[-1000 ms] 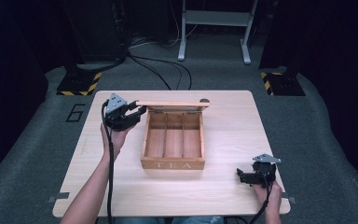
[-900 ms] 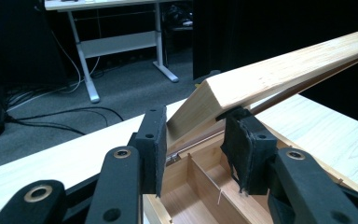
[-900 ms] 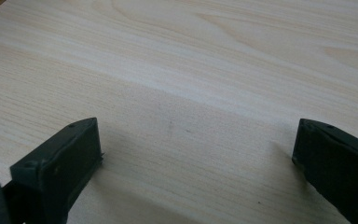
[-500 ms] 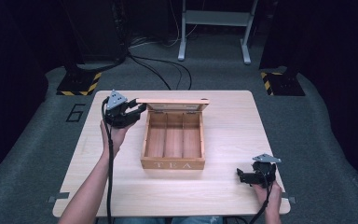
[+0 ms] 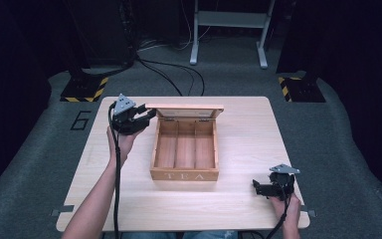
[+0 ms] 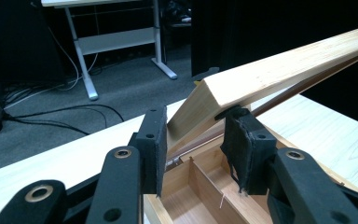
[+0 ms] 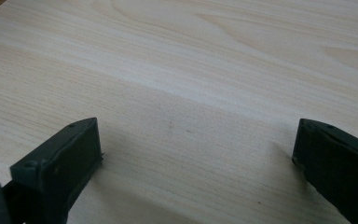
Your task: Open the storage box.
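Observation:
A wooden box marked TEA [image 5: 184, 174] stands mid-table with three bare compartments. Its lid [image 5: 185, 107] is swung up at the far side. My left gripper [image 5: 149, 115] is shut on the lid's left end. In the left gripper view its pads [image 6: 154, 140] clamp the lid's corner [image 6: 270, 74] from both sides, and the box interior [image 6: 200, 196] lies below. My right gripper [image 5: 256, 188] rests at the table's front right, apart from the box. Its jaws stand open, with bare tabletop [image 7: 191, 70] between them around [image 7: 196, 154].
The light wooden table [image 5: 243, 129] sits on a grey mat marked with a 6 [image 5: 81, 119]. Beyond it are a desk frame [image 5: 229, 30], floor cables [image 5: 169, 74] and a striped stand base [image 5: 84, 89].

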Tool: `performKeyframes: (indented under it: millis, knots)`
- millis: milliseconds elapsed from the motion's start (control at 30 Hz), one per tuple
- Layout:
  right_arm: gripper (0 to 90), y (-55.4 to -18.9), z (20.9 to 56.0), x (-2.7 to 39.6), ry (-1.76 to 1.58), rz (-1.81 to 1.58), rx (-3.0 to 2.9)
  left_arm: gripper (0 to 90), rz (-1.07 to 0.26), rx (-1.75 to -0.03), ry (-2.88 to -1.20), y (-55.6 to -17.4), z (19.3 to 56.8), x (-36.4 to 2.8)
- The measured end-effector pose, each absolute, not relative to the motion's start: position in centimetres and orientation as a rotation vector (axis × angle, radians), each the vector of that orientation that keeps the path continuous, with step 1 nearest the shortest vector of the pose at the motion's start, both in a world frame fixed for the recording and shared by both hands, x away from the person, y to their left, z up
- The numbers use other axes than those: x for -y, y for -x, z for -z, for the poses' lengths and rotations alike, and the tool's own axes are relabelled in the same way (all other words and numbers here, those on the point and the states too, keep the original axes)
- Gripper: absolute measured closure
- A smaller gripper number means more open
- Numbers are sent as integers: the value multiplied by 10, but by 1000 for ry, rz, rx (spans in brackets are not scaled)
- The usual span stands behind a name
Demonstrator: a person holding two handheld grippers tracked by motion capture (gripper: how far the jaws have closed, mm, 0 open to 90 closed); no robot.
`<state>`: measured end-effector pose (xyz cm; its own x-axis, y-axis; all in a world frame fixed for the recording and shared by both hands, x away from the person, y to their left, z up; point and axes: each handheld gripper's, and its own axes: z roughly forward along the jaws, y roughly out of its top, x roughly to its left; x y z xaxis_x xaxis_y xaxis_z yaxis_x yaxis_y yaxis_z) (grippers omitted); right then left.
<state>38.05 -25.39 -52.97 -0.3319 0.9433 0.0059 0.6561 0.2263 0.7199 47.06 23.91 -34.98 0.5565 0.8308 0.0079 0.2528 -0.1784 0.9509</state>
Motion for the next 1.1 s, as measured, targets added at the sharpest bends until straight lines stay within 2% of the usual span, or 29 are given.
performKeyframes:
  millis: [1100]
  knots:
    - [6, -381, 529, 254, -1462, -880, -2082, 594, -662, -911, -1725, -470, 350, -240]
